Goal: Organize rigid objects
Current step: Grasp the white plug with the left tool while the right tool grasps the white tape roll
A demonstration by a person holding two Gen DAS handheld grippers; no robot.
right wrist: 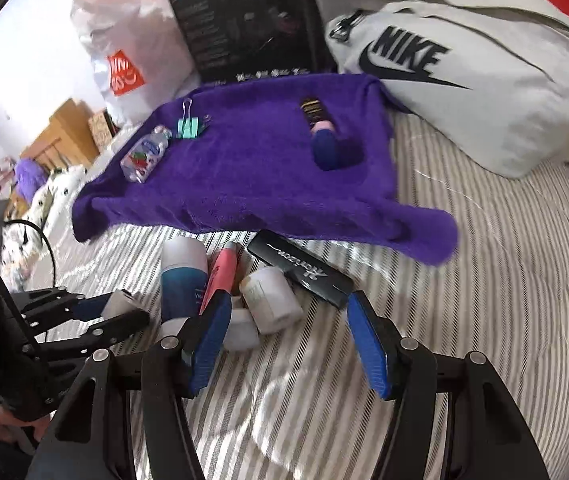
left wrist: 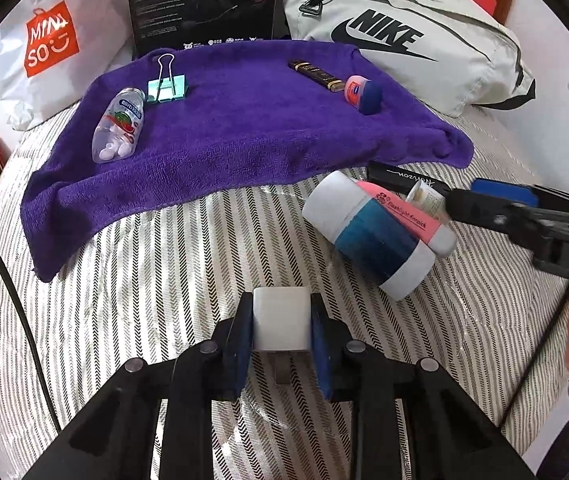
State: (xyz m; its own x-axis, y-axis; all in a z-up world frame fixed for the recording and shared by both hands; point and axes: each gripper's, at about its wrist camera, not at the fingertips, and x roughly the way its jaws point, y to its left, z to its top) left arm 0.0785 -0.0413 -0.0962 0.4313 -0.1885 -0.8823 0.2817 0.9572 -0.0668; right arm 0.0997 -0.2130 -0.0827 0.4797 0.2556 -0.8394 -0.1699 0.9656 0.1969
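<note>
Four things already lay on the purple towel [left wrist: 244, 120], which served as the sorting ground: a clear bottle of white tablets [left wrist: 118, 130] near its left edge, a mint binder clip [left wrist: 166, 87] just behind that bottle, and toward the towel's far right a dark gold-lettered stick [left wrist: 316, 76] end to end with a small pink-and-blue jar [left wrist: 362, 92]. The left gripper [left wrist: 280, 328] hovered over the striped bedcover in front of the towel, its blue pads pressed against a small white plug-like block [left wrist: 280, 318]. Off the towel's near right corner a cluster was yet to be sorted: a large white-and-blue cylinder [left wrist: 368, 232], a pink-banded tube [left wrist: 404, 216] lying against it, a small white bottle [right wrist: 270, 294] and a black box [right wrist: 300, 274]. The right gripper [right wrist: 288, 336] stood wide open and empty just before the white bottle. By my reckoning the job was about half done.
</note>
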